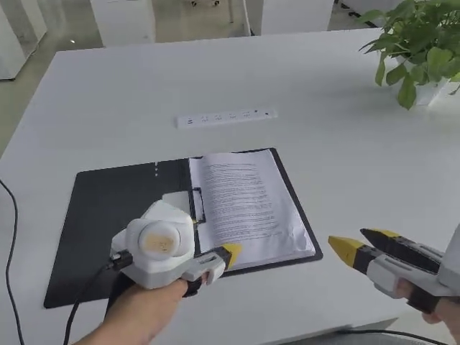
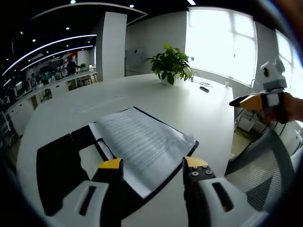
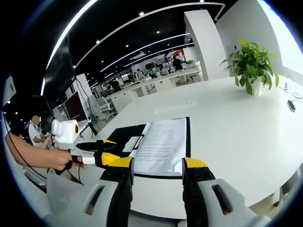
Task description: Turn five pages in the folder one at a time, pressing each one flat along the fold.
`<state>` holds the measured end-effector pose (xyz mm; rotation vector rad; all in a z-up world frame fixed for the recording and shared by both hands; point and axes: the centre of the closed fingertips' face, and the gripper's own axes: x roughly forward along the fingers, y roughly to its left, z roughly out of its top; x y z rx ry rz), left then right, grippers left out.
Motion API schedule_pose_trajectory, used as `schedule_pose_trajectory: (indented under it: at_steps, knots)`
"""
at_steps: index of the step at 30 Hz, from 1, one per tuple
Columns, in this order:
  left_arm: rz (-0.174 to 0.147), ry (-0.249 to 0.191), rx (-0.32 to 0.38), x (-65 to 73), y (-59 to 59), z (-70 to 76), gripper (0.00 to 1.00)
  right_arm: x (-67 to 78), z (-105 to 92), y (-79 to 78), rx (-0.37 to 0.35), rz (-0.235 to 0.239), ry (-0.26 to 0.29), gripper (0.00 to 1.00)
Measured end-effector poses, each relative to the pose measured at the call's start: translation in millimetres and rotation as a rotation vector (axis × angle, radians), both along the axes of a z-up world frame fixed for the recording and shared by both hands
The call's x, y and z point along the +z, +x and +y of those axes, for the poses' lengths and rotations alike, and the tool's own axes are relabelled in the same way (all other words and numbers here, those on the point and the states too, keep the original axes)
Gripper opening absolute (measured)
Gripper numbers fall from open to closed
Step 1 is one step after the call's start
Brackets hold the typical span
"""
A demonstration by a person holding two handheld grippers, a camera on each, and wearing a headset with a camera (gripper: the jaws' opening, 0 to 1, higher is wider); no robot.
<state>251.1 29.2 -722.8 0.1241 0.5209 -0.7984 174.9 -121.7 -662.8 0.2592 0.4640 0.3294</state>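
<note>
A black folder (image 1: 115,208) lies open on the white table, with a stack of printed pages (image 1: 244,205) clipped on its right half. My left gripper (image 1: 226,255) hovers over the folder's near edge, just by the pages' near left corner. In the left gripper view its jaws stand open (image 2: 154,164) with nothing between them, and the pages (image 2: 142,142) lie just ahead. My right gripper (image 1: 353,241) is off to the right of the folder, near the table's front edge, apart from the paper. It is open (image 3: 157,163) and empty, facing the pages (image 3: 163,139).
A white power strip (image 1: 226,116) lies beyond the folder. A potted plant (image 1: 420,50) stands at the far right. A black cable (image 1: 11,215) runs along the table's left side. The table's front edge is close below both grippers.
</note>
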Motion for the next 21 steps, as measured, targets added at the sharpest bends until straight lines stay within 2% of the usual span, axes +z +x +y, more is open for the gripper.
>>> schedule_pose_trajectory:
  at_steps: [5,14,21]
  knots:
    - [-0.012,0.004,-0.019,-4.8,5.6,-17.2,0.50,-3.2,-2.7,-0.9,-0.013,0.008,0.004,0.39]
    - [-0.003,0.023,-0.045,-22.6,11.2,-42.5,0.51,-7.3,-7.4,-3.6,-0.041,0.018,0.014,0.39]
    - [-0.023,0.023,-0.053,-29.5,17.0,-61.0,0.53,-12.3,-9.3,-3.7,-0.055,0.026,0.021,0.38]
